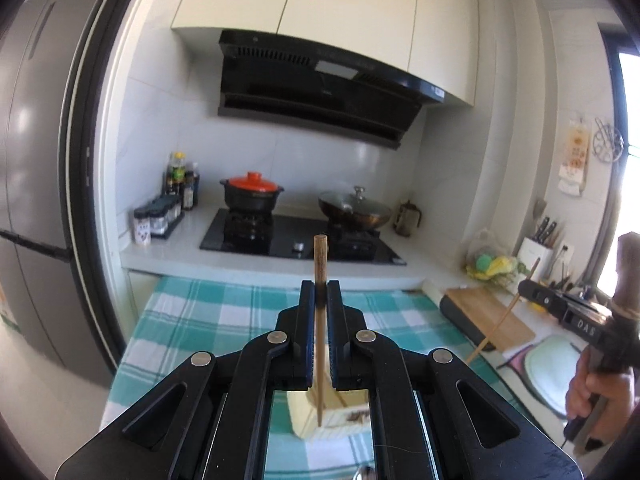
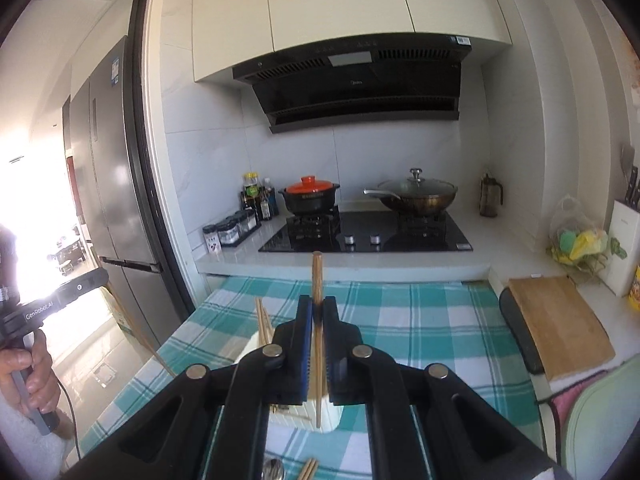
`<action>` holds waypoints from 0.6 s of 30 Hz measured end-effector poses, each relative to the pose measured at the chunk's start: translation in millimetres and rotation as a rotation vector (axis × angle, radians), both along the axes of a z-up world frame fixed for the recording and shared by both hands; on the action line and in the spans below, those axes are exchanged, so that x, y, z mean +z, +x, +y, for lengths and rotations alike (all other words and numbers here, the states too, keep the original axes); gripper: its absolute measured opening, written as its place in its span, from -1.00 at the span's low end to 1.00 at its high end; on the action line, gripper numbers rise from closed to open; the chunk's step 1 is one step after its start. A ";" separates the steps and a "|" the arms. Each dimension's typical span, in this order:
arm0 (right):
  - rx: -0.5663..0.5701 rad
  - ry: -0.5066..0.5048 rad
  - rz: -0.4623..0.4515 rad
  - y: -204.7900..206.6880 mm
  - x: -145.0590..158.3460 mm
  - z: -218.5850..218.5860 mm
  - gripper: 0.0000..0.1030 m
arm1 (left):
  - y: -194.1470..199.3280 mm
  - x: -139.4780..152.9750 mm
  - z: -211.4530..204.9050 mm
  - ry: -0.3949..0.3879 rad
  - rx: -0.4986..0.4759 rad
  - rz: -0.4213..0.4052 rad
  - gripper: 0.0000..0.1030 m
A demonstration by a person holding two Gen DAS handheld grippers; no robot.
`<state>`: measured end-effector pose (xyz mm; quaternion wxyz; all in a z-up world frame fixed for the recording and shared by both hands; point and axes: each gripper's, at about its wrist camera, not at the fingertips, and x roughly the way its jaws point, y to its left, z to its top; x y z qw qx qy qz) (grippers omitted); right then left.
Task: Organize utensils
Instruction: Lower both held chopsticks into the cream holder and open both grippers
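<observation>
**Two chopsticks lifted, one in each pair of tongs, above the utensil holder**

The left chopstick [image 1: 320,312] stands nearly upright between the pressed-together jaws of the left tongs [image 1: 320,296], pinched partway down its length so that its blunt end rises above the jaws and its thin end hangs over the cream utensil holder [image 1: 320,420] below. The right chopstick [image 2: 318,320] is pinched in the same way by the right tongs [image 2: 318,312], its tip likewise hanging over the white holder [image 2: 328,420]. A grip away from the ends probably keeps each stick from pivoting and lets the tip be aimed at a compartment. More chopsticks [image 2: 262,320] already lean in the holder, and a spoon [image 2: 274,472] and a loose pair of sticks [image 2: 308,470] lie on the checked cloth [image 2: 420,320] of the table, apparently still to be sorted. In each wrist view the other tongs appear at the edge, held by a hand [image 1: 592,392]. Beyond the table are the hob [image 2: 368,232], a red-lidded pot [image 2: 310,196], a lidded wok [image 2: 416,196] and a wooden board [image 2: 560,320], none in the working path.
</observation>
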<state>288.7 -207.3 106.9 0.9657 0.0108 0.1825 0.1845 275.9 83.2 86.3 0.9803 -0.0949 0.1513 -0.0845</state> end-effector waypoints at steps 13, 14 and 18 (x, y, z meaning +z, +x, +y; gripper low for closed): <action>0.117 -0.141 0.123 91.4 -63.6 65.7 -0.89 | 110.2 -80.2 -31.4 0.001 0.012 0.232 -0.93; 0.130 -0.158 0.164 100.7 -72.7 70.4 -0.89 | 115.3 -87.6 -33.0 -0.002 0.003 0.265 -0.93; 0.149 -0.186 0.285 130.2 -104.5 83.0 -0.89 | 132.5 -110.6 -37.4 -0.002 -0.021 0.367 -0.93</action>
